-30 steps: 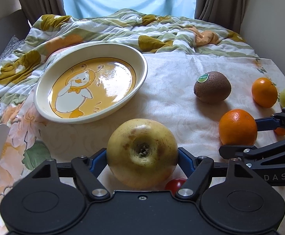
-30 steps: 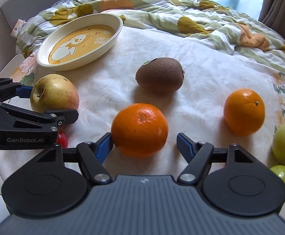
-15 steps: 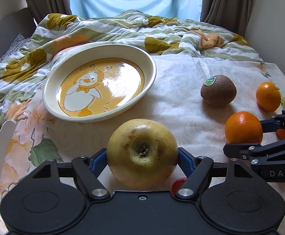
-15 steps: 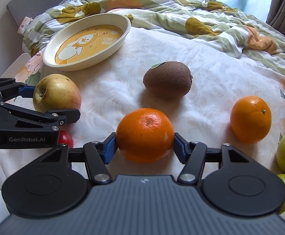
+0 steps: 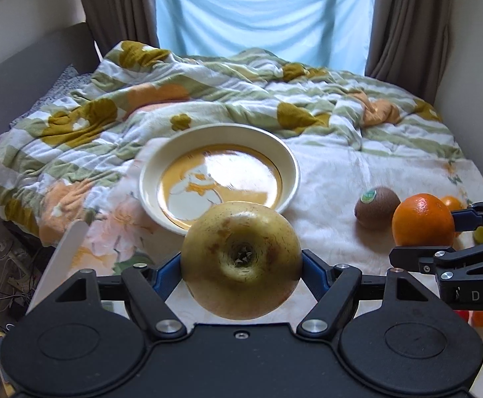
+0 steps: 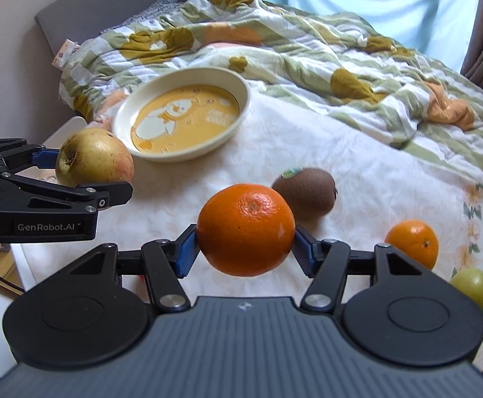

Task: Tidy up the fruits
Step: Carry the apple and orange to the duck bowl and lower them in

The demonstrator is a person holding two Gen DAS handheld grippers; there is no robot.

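Yellow apple point(image 5: 240, 260) and orange point(image 6: 245, 229) are clamped between jaws; release is best delayed until plate point(image 5: 284, 156) lies beneath.

Daylit window point(image 5: 263, 16) with brown curtains point(image 5: 407, 23) behind rumpled bed point(image 5: 208, 99).

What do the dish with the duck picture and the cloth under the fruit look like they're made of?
Dish: probably glazed ceramic, possibly melamine; cream rim, orange centre, glossy, with window glare mirrored on its floor. Cloth: woven fabric, matte white with a faint raised pattern and printed flowers at the edges, lying soft and slightly wrinkled.
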